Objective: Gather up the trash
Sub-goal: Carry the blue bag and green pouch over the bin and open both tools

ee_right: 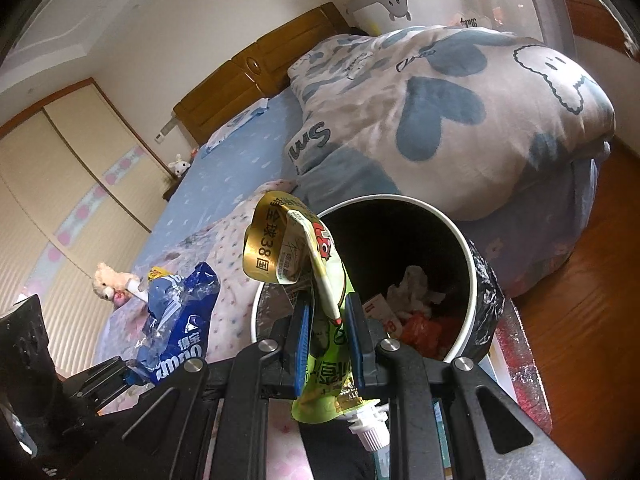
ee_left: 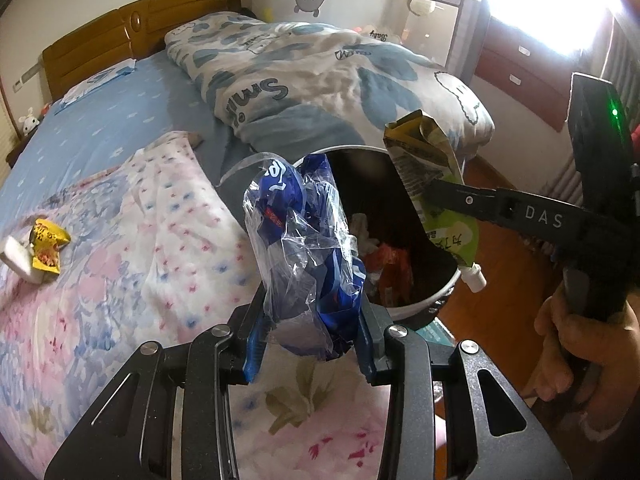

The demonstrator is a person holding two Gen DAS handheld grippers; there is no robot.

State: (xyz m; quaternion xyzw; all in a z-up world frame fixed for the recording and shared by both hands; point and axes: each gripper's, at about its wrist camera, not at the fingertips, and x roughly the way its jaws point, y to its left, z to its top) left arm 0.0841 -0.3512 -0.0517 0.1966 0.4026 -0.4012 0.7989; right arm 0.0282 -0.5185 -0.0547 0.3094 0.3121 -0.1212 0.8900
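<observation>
Gripping a blue-and-clear wrapper (ee_left: 308, 256), the left tool (ee_left: 310, 340) faces the bin (ee_left: 424, 300); the right tool (ee_right: 326, 344) clamps a green pouch (ee_right: 320, 300) printed "38", its arm marked "DAS".

— How are the wrappers finished?
— Glossy, crinkled plastic film is seen on the blue wrapper (ee_left: 308, 256); the green pouch (ee_right: 324, 344) is shiny foil.
— The rest?
— Polished wood is shown by the headboard (ee_left: 140, 28), soft matt cloth by the quilt (ee_left: 320, 76).

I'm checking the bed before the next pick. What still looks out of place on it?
A crumpled yellow wrapper lies loose on the floral blanket, against a white object. The blue bag and green pouch are already gripped near the trash bin.
</observation>
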